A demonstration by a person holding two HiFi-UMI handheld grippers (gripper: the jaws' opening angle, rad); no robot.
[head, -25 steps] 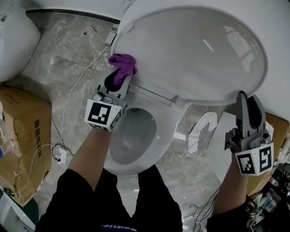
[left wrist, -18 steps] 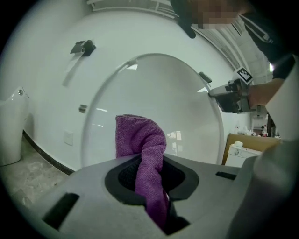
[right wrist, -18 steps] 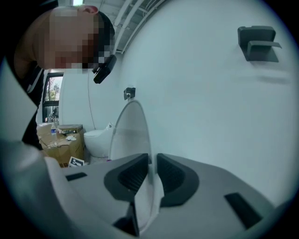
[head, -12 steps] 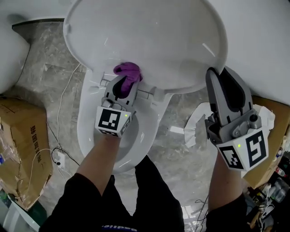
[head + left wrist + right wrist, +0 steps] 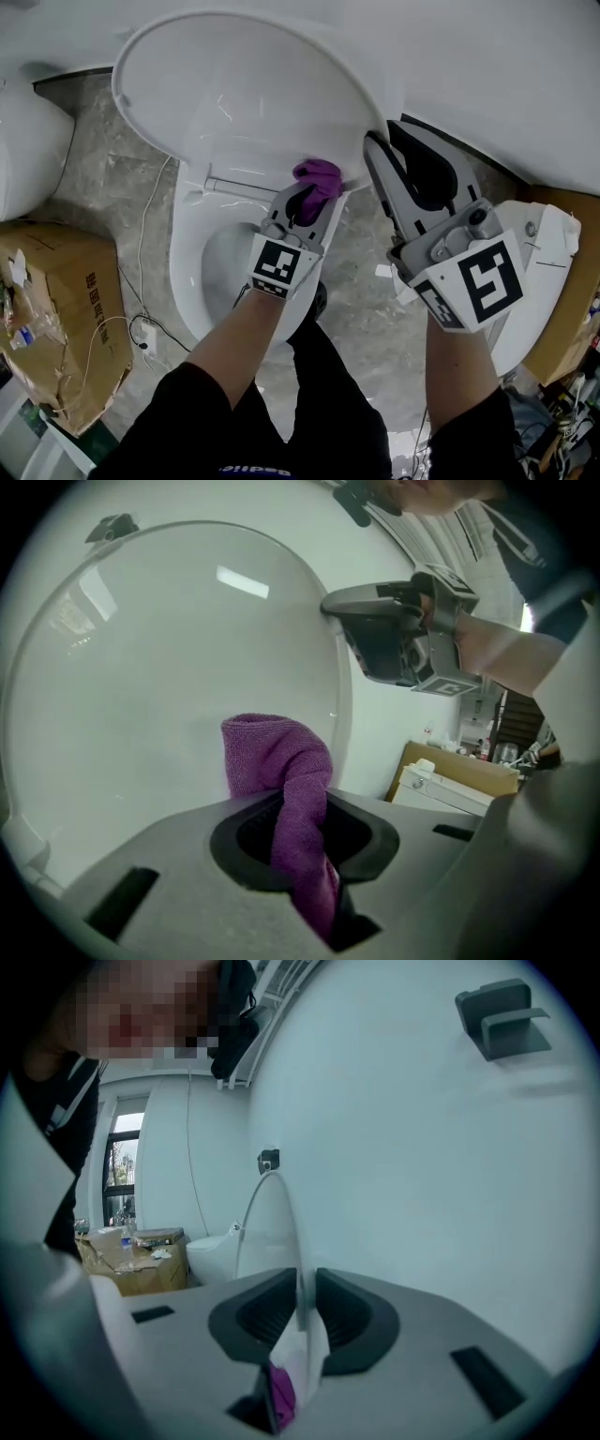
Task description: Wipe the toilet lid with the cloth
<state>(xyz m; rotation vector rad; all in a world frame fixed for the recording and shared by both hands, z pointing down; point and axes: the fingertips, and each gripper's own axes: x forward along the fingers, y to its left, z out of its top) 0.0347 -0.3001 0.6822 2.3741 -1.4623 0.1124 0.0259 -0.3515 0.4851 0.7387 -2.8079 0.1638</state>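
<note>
Bright, even light, lamp glare on the toilet lid (image 5: 178, 658), fisheye corners black.

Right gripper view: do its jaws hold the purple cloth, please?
No, the right gripper clamps the edge of the white toilet lid, not the purple cloth.

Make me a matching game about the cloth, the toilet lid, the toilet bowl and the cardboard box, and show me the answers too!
Things
1. cloth
2. toilet lid
3. toilet bowl
4. cardboard box

Places and states
A. brown, on the floor
B. purple, pinched in the left gripper
C. white, uncovered, below the lid
D. raised, its edge clamped in the right gripper

Pairs: 1-B, 2-D, 3-C, 4-A
</note>
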